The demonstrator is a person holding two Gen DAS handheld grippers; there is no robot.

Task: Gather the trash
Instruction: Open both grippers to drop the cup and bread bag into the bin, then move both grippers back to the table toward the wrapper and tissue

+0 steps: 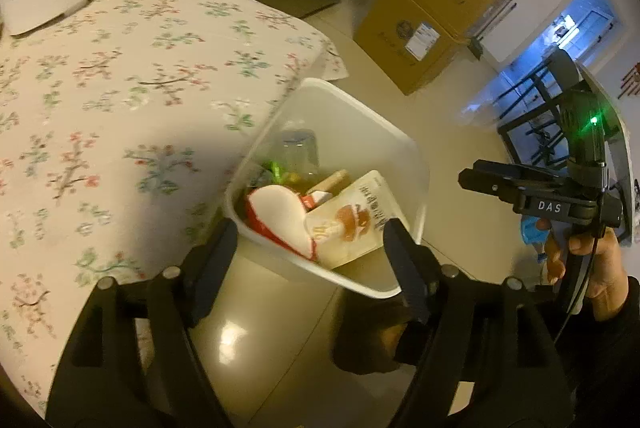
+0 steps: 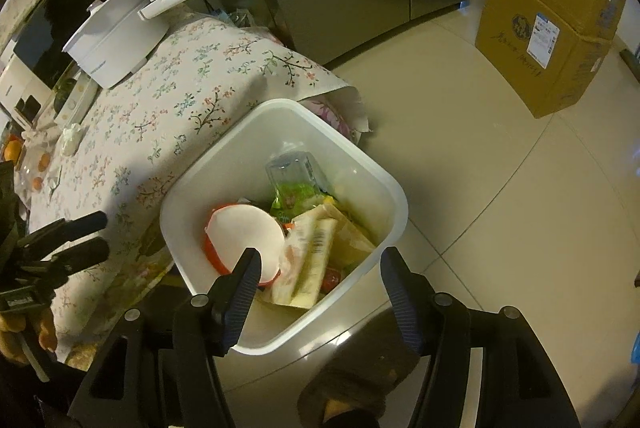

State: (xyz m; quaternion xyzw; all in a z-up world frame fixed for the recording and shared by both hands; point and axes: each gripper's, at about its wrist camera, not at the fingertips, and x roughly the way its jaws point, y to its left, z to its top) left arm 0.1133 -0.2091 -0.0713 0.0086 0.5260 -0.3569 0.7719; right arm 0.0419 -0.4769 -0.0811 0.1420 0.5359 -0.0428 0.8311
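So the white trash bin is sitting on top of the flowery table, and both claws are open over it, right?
Not quite. The white trash bin stands on the tiled floor beside the flowery table, not on it; the right wrist view shows this. The rest holds: the left claw and right claw are open over it.

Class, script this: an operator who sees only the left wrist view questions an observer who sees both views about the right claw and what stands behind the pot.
Operator: I see the right claw side-on. Is it open?
Observer: Yes. The right claw is wide open above the bin, with nothing between its fingers.
Operator: What stands behind the white pot?
Observer: A microwave stands behind the white pot, under a floral cover.
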